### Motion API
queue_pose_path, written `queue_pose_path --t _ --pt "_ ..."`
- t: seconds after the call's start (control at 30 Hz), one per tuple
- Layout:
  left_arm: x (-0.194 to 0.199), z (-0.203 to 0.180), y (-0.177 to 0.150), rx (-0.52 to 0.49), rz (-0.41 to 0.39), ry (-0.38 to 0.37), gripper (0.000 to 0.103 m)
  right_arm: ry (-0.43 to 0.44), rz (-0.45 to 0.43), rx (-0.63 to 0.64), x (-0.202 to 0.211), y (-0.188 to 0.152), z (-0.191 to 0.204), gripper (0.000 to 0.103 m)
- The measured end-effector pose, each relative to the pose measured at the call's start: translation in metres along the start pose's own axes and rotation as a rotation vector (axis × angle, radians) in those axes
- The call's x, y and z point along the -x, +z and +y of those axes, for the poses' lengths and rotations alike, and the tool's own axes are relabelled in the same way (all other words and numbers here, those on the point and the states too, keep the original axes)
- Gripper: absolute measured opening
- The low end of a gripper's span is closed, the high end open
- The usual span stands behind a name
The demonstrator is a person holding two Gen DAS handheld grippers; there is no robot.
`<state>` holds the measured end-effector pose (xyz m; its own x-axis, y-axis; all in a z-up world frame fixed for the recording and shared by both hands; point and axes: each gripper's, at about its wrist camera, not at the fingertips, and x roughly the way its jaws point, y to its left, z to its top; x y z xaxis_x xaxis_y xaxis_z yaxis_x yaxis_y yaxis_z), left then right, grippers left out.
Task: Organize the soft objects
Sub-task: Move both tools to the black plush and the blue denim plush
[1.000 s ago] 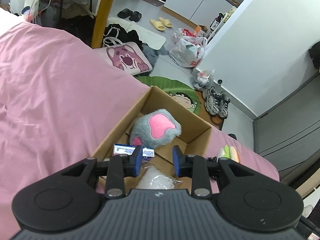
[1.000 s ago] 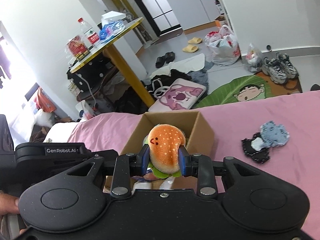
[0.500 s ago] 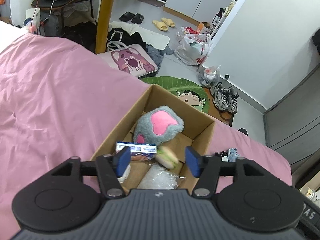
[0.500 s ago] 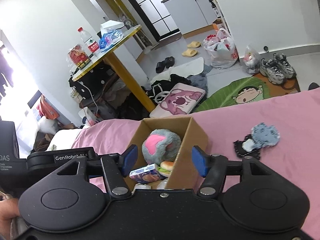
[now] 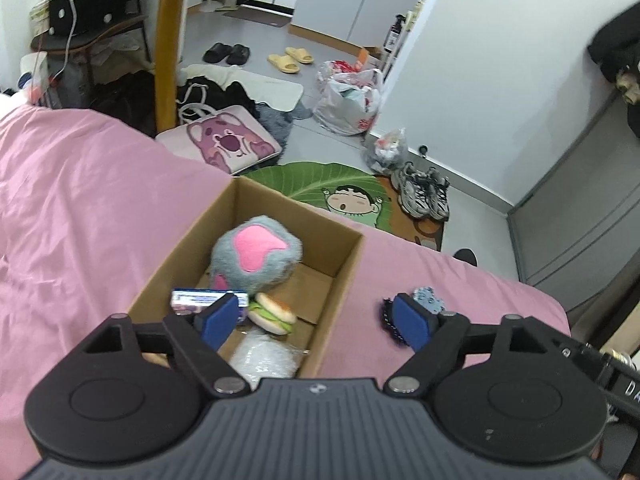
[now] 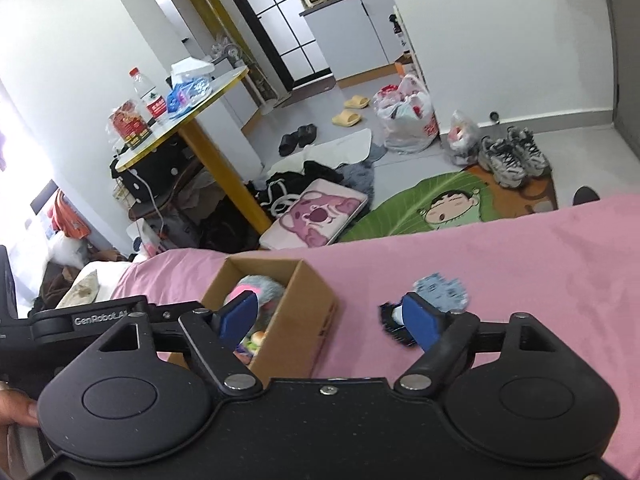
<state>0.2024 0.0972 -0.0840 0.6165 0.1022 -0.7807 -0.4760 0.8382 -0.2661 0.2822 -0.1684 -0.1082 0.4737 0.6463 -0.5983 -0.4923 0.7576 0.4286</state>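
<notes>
A cardboard box (image 5: 340,292) (image 6: 308,312) sits on the pink bed. Inside lie a grey plush with pink patches (image 5: 256,256) (image 6: 256,290), a burger plush (image 5: 272,314) (image 6: 258,337), a small blue-and-white packet (image 5: 200,298) and a clear plastic bag (image 5: 264,356). A small blue-and-black plush (image 5: 426,300) (image 6: 440,290) lies on the sheet to the right of the box. My left gripper (image 5: 316,322) hangs open above the box's near right corner, holding nothing. Also open and holding nothing, my right gripper (image 6: 334,322) spans the box's right wall and the small plush.
The pink bedsheet (image 5: 80,208) (image 6: 520,264) spreads left and right of the box. Past the bed edge the floor holds a green cartoon mat (image 5: 340,196), sneakers (image 5: 424,196), bags, slippers and a yellow-legged table (image 6: 188,108). A hand (image 6: 16,412) shows at the lower left.
My right gripper opened and dropped the burger plush into the box, then pulled back and rightward. My left gripper opened wide and drew back from the box.
</notes>
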Motion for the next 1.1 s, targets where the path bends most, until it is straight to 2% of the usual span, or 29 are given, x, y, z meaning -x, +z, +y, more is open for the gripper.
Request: queue_pose_path --t 0.23,0.37,0.43,0.53,0.77,0.87,1.1 --pt "-0.005 -0.022 -0.004 -0.026 0.004 0.030 0.089 0.013 -0.001 0.025 0.009 0.006 -0.020 0.091" --pt "-0.008 -0.037 -0.007 -0.050 -0.004 0.037 0.099 0.019 -0.003 0.009 0.011 0.010 -0.037 0.096" --pt "-0.010 -0.044 -0.008 -0.066 0.009 0.042 0.100 0.016 -0.018 -0.025 0.011 0.012 -0.047 0.099" --pt "-0.014 -0.055 -0.009 -0.068 0.004 0.043 0.102 0.001 -0.009 -0.041 0.006 0.013 -0.060 0.099" --pt "-0.031 -0.082 -0.014 -0.085 0.005 0.039 0.102 0.002 -0.018 -0.083 -0.005 0.014 -0.081 0.099" --pt "-0.044 -0.088 -0.015 -0.064 0.030 0.018 0.102 0.008 -0.004 -0.122 -0.010 0.013 -0.092 0.099" --pt "-0.076 -0.096 -0.017 -0.040 0.063 0.035 0.102 -0.012 0.002 -0.199 -0.021 0.005 -0.118 0.099"
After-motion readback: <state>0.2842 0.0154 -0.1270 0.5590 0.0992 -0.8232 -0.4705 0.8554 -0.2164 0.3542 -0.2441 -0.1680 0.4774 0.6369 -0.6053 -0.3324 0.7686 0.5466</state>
